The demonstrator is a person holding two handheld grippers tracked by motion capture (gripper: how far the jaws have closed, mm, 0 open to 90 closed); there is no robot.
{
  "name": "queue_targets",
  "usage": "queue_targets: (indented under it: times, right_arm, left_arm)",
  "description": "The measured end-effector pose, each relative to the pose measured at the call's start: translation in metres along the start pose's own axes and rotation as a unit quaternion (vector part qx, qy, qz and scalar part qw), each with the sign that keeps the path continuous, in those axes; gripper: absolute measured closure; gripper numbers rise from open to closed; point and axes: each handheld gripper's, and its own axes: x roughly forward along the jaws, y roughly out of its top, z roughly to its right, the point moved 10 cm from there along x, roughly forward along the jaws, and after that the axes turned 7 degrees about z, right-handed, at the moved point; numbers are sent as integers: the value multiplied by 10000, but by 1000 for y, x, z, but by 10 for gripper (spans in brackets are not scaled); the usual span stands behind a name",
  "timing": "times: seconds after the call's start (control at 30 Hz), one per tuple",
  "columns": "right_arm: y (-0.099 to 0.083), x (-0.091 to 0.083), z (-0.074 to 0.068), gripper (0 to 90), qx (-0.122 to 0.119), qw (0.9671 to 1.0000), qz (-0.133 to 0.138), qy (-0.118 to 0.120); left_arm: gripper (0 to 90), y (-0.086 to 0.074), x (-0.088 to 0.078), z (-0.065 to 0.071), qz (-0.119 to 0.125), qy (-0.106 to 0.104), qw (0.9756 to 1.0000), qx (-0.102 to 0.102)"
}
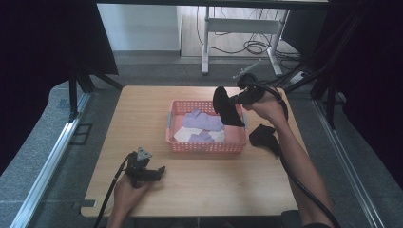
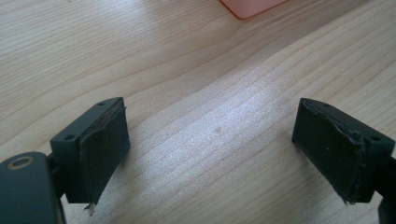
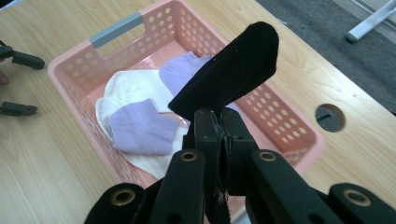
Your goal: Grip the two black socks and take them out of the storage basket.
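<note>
A pink perforated basket (image 1: 173, 137) (image 3: 74, 60) stands on the wooden table, holding purple socks (image 1: 202, 119) (image 3: 140, 128) and white ones (image 3: 123, 91). My right gripper (image 1: 236, 100) (image 3: 219, 122) is shut on a black sock (image 1: 227, 107) (image 3: 236, 70), held above the basket's right end. A second black sock (image 1: 264, 137) lies on the table right of the basket. My left gripper (image 1: 160, 170) (image 2: 210, 144) rests low over bare table in front of the basket's left corner, jaws wide apart with nothing between them.
A round cable hole (image 3: 329, 117) is cut in the table beyond the basket. Dark curtains flank the table, and a white desk frame (image 1: 237, 26) with cables stands on the floor behind.
</note>
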Motion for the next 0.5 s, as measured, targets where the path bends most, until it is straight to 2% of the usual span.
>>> queue_targets:
  times: [0.23,0.5]
  right_arm:
    - [-3,-26,17,872,101,9996,31,-253]
    - [-24,-55,44,872,294,9978,-16,-601]
  left_arm:
    - [106,0,0,0,-9,-3,10000,0]
    - [106,0,0,0,0,-4,10000,-11]
